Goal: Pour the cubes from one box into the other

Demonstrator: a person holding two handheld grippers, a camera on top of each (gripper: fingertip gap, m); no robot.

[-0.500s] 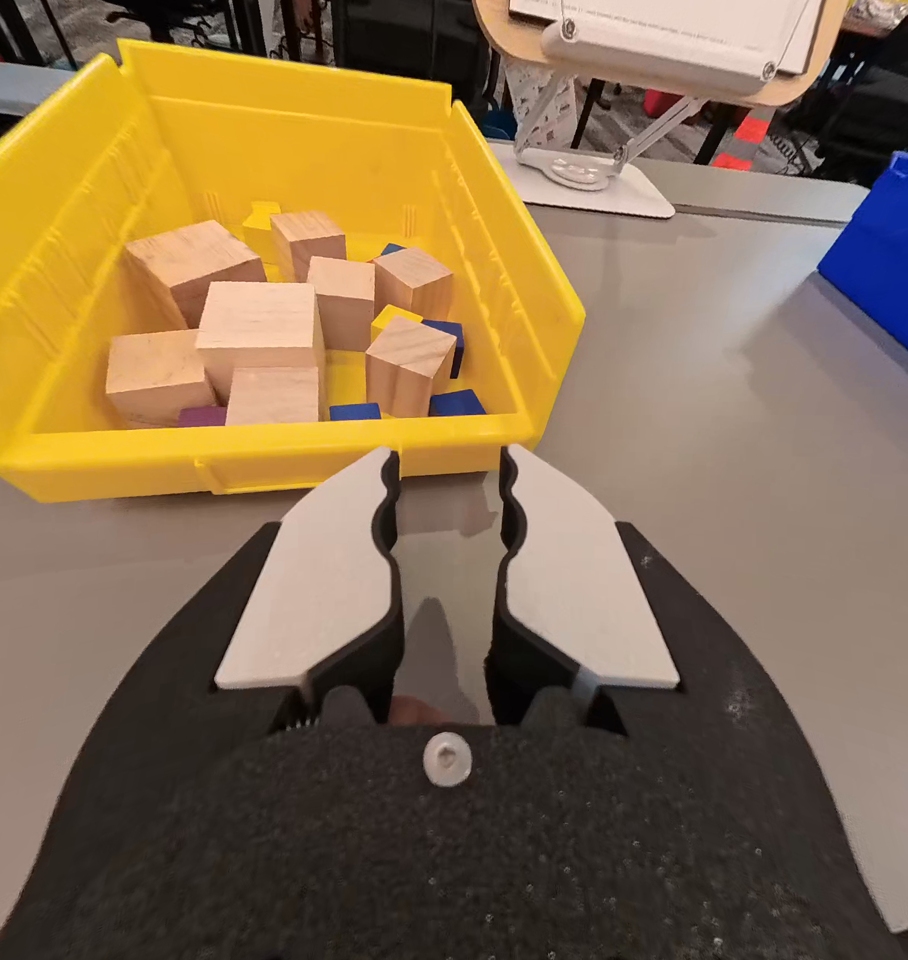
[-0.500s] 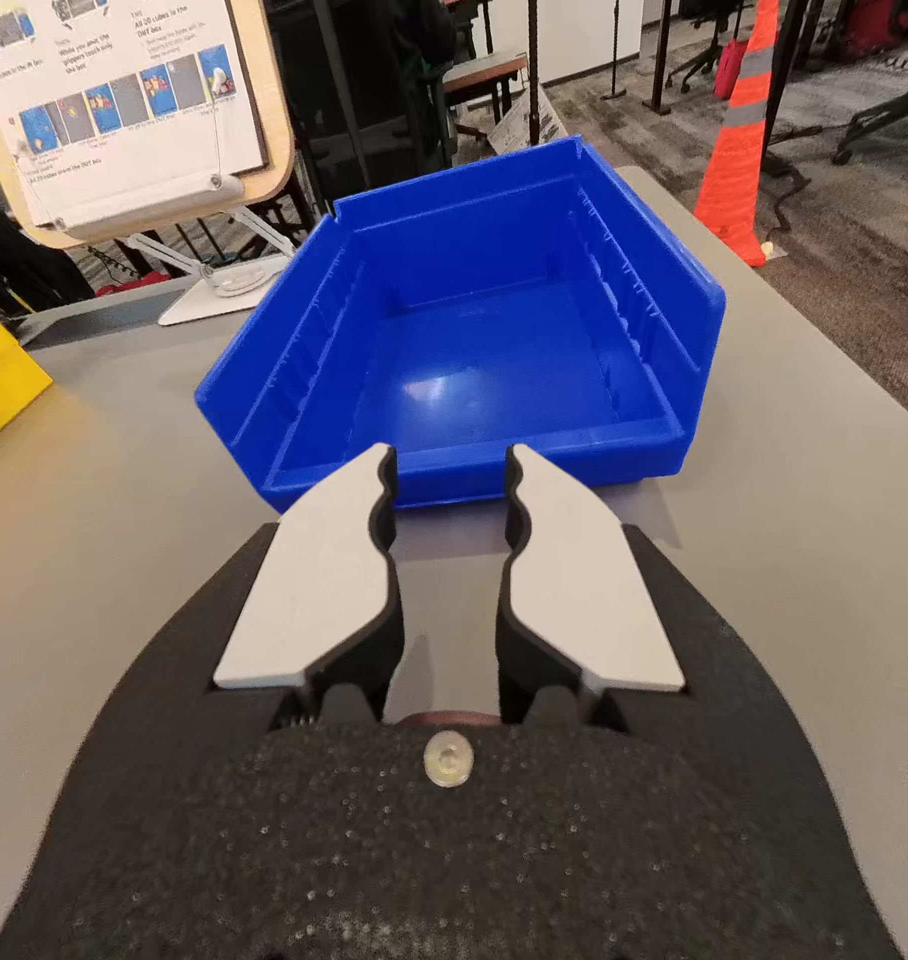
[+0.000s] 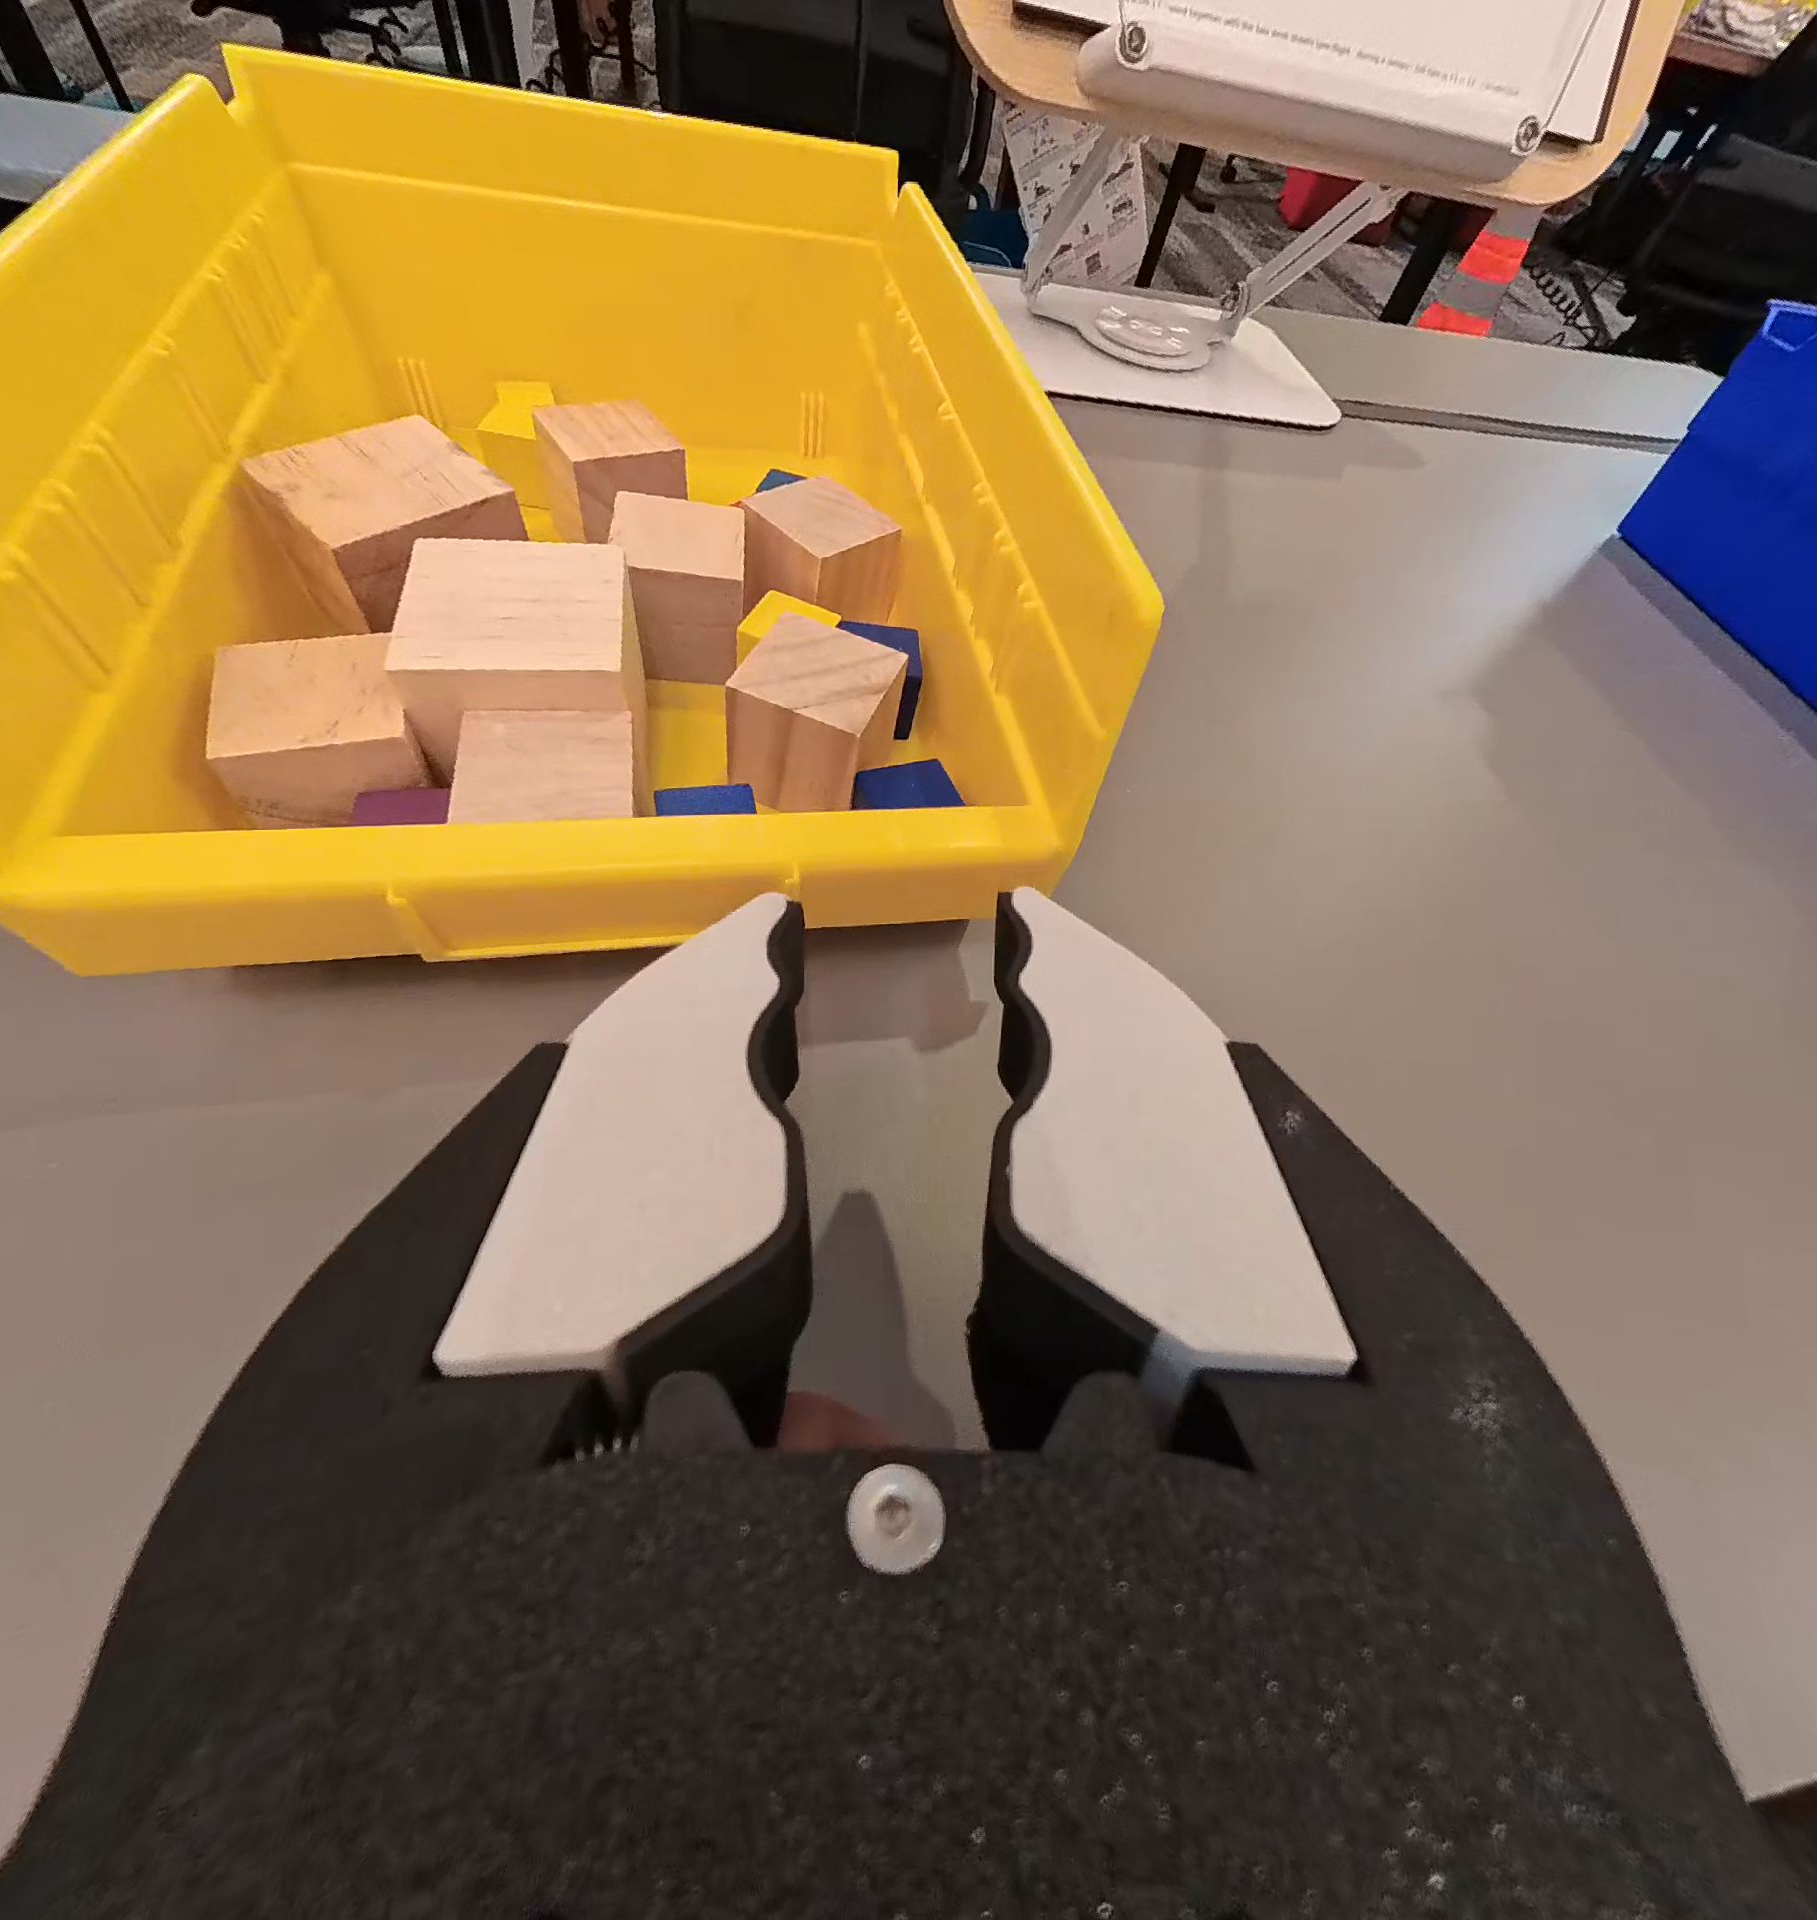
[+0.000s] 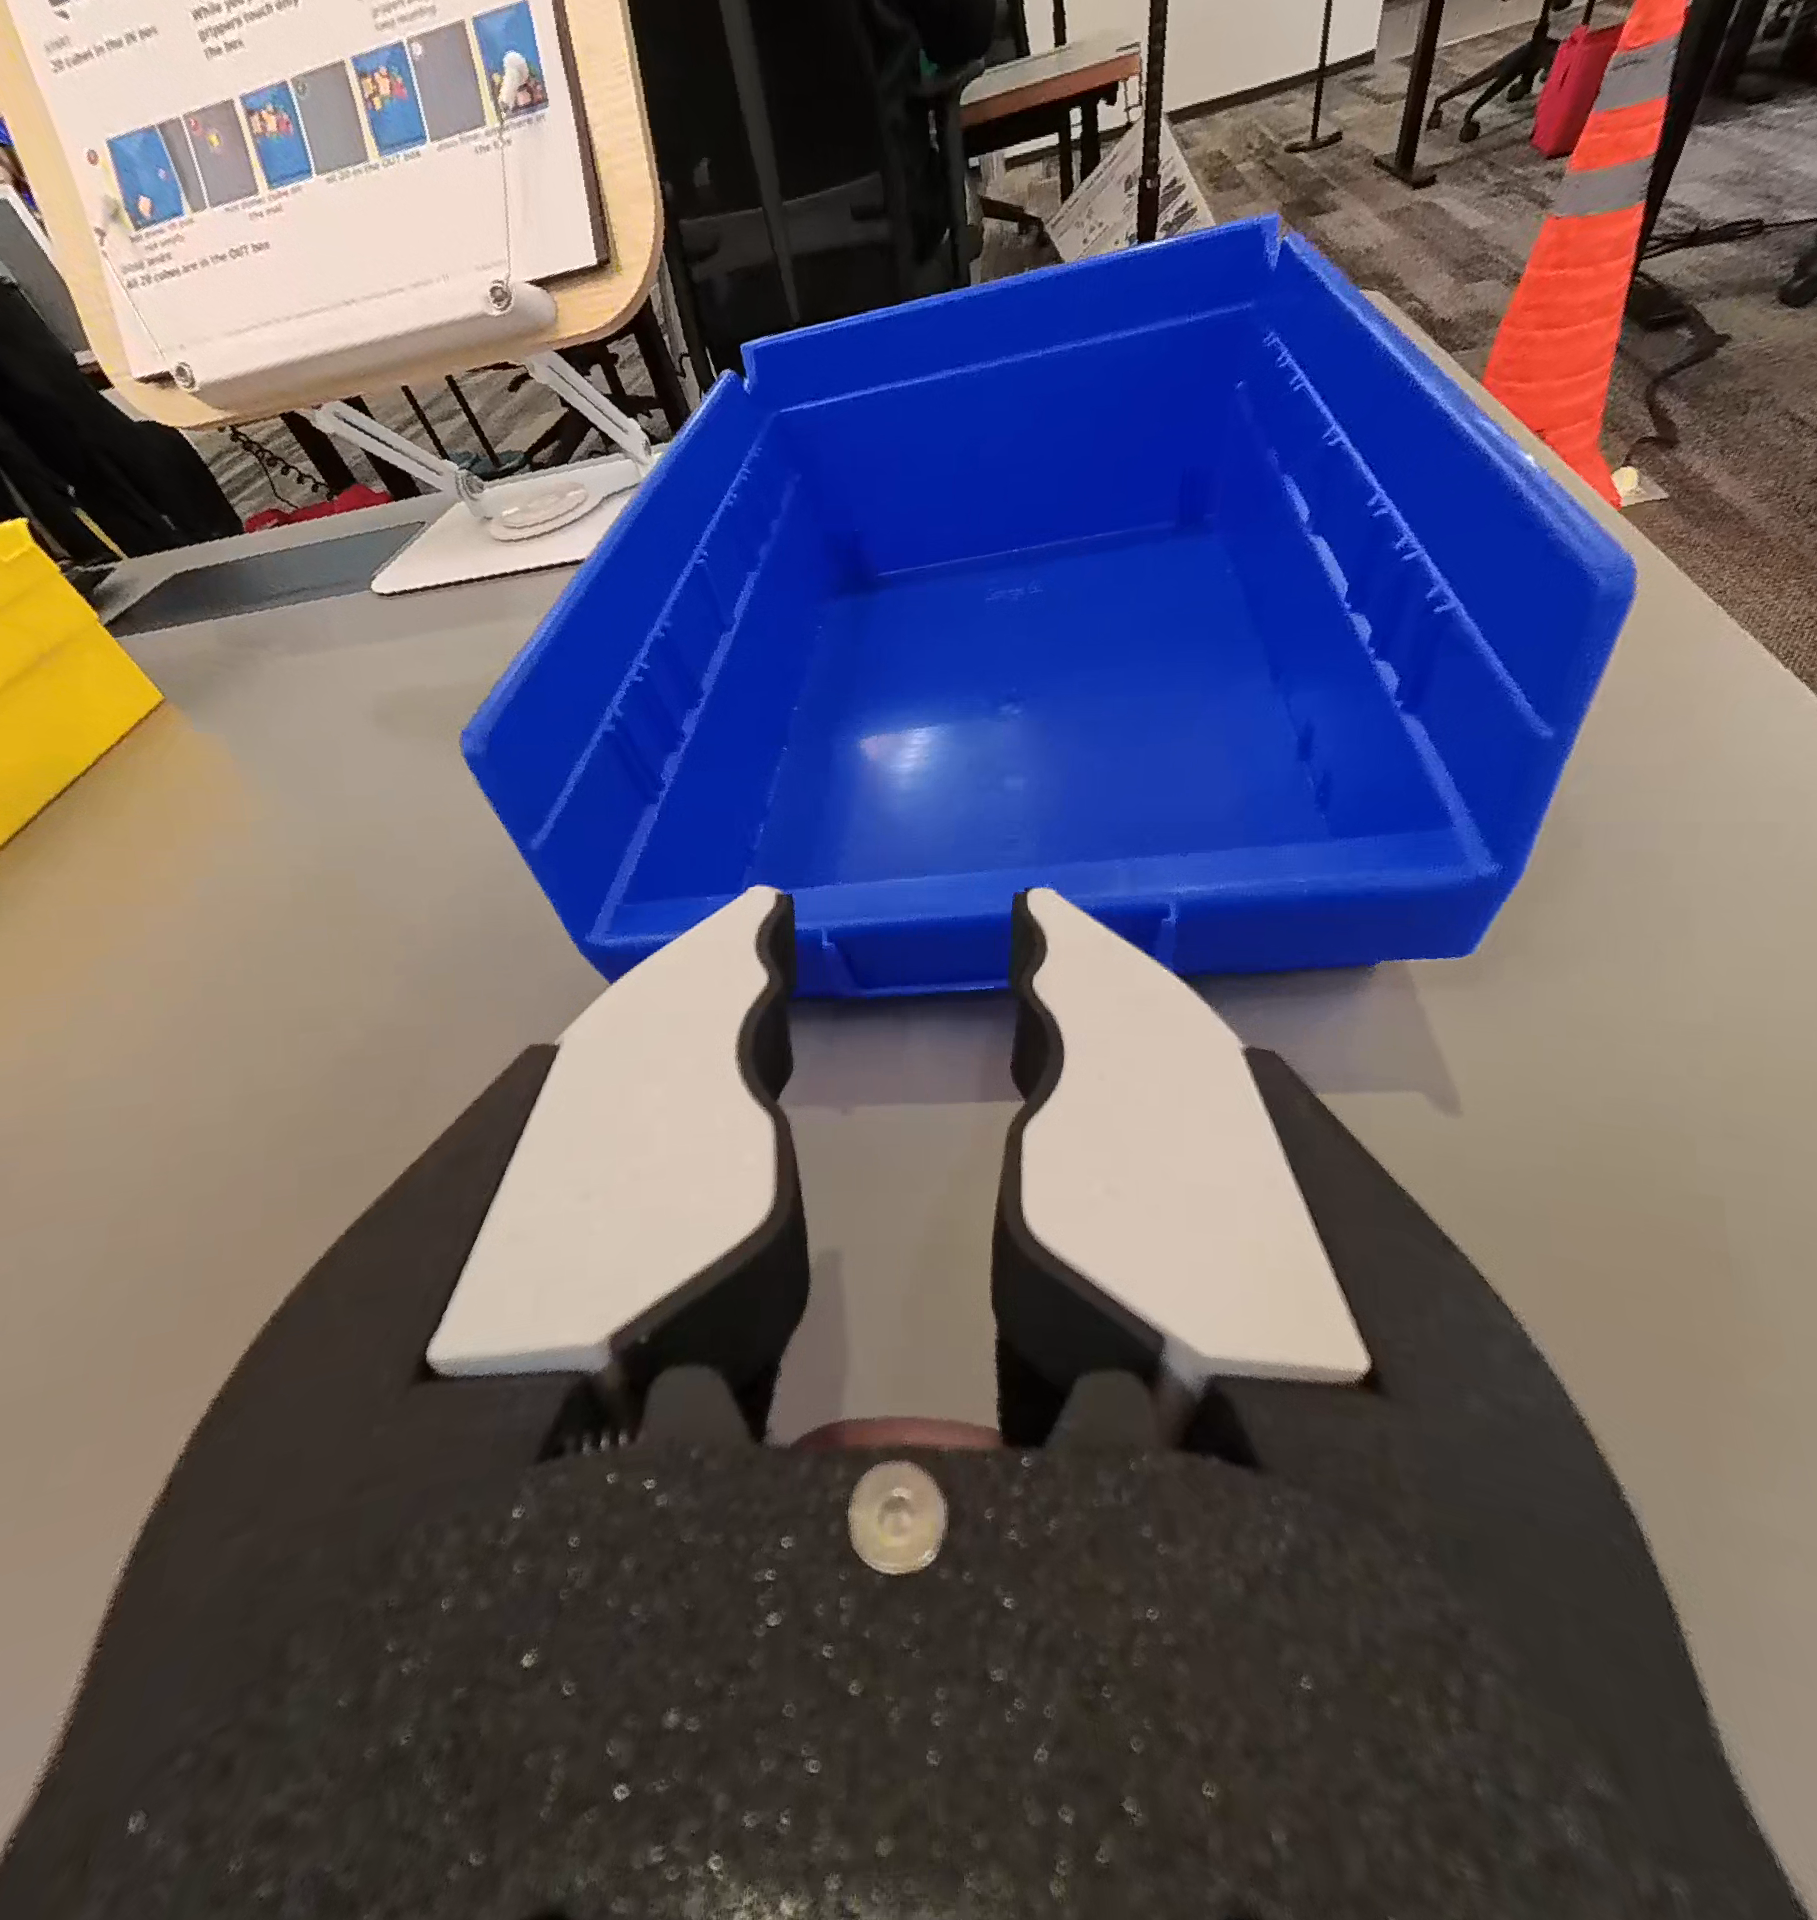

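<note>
With both bins resting flat on the grey table (image 3: 1403, 935), nothing poured yet. Left gripper (image 3: 896, 909) parted, holding nothing, tips just short of the low front lip of the yellow bin (image 3: 571, 914), slightly toward that lip's right end. Wooden cubes (image 3: 509, 623), plus a few small blue, yellow and purple ones, heaped toward the front of that bin. Right gripper (image 4: 899, 904) likewise parted and empty, tips just before the front lip of the empty blue bin (image 4: 1299, 914), toward its left half. Bins side by side and apart, blue to the right of yellow, both with the low open front facing the grippers and the tall back wall away. Left gripper nearer the loaded bin, so probably the one to clamp its lip; lifting then carries the load rightward over the blue bin's rim. Risk, as a guess: cubes sliding out over the low front during the lift.
</note>
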